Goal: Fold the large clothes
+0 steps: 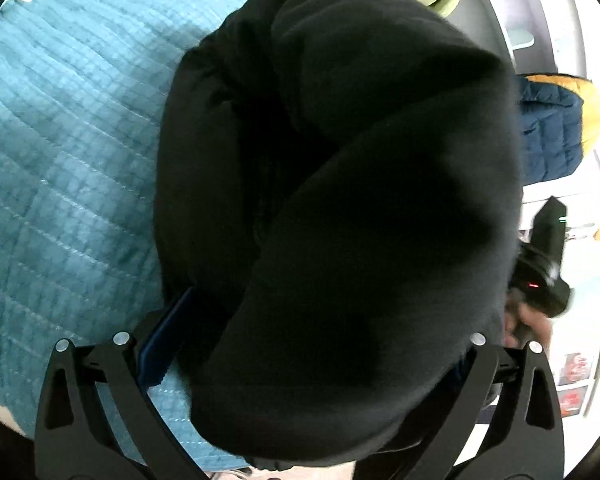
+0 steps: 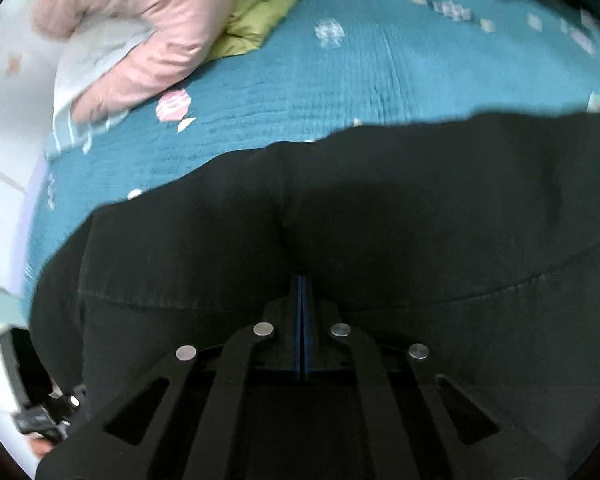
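Black heavy fabric garment (image 2: 340,216) lay bunched on the bed's teal quilted cover (image 2: 340,80). My right gripper (image 2: 302,292) was pressed together, pinching its cloth. My left gripper (image 1: 300,360) stood spread wide, the garment's folds mounded between its fingers (image 1: 156,344).

The left tongs (image 1: 300,344) stand wide open, both fingers spread far apart. The right tongs (image 2: 302,300) are pressed fully together, their blue pads (image 2: 299,320) touching along their length.
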Action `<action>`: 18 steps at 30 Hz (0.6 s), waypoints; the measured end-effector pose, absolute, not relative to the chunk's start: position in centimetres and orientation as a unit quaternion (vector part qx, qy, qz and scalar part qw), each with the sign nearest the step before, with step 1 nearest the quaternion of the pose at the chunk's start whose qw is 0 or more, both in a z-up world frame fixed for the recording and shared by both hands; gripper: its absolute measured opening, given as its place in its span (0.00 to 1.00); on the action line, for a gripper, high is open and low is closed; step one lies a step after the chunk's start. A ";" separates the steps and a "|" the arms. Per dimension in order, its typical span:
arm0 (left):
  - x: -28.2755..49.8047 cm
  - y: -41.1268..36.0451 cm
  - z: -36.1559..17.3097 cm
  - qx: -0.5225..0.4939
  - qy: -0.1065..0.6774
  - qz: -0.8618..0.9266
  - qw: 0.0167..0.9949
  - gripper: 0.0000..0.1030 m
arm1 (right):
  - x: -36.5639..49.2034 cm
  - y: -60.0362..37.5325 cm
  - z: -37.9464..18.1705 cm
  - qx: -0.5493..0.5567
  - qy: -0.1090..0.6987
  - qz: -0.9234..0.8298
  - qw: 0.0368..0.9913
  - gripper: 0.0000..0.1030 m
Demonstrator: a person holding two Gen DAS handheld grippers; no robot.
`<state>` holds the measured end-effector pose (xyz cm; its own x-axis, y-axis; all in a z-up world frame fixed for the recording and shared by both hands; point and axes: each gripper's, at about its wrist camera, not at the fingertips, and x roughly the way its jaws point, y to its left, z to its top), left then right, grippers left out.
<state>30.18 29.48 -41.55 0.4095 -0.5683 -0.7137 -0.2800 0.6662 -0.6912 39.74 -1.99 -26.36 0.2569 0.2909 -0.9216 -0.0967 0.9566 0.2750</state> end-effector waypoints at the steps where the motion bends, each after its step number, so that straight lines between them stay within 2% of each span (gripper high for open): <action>1: 30.1 29.6 -41.6 -0.406 0.528 -0.093 0.740 0.96 | 39.8 -2.4 -26.5 0.099 0.599 0.127 0.784 0.00; 6: 30.5 29.0 -41.5 -0.370 0.543 -0.107 0.746 0.96 | 37.5 -2.4 -24.1 0.075 0.604 0.142 0.780 0.00; 9: 30.6 29.1 -41.5 -0.371 0.547 -0.117 0.741 0.96 | 33.4 -3.0 -23.3 0.048 0.626 0.152 0.763 0.00; 13: 30.5 28.9 -41.5 -0.359 0.550 -0.122 0.744 0.96 | 29.7 -4.4 -25.6 0.047 0.620 0.140 0.771 0.00; 15: 30.0 28.9 -41.5 -0.348 0.551 -0.123 0.748 0.97 | 29.8 -4.9 -27.8 0.073 0.618 0.129 0.772 0.00; 18: 29.6 28.5 -41.0 -0.341 0.548 -0.115 0.755 0.96 | 30.6 -4.5 -28.3 0.074 0.622 0.119 0.770 0.00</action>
<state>29.65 28.54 -41.03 0.3728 -0.5474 -0.7492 -0.1999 0.7411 -0.6409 30.58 -4.45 -28.33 0.1967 0.2758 -0.9409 -0.0914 0.9606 0.2624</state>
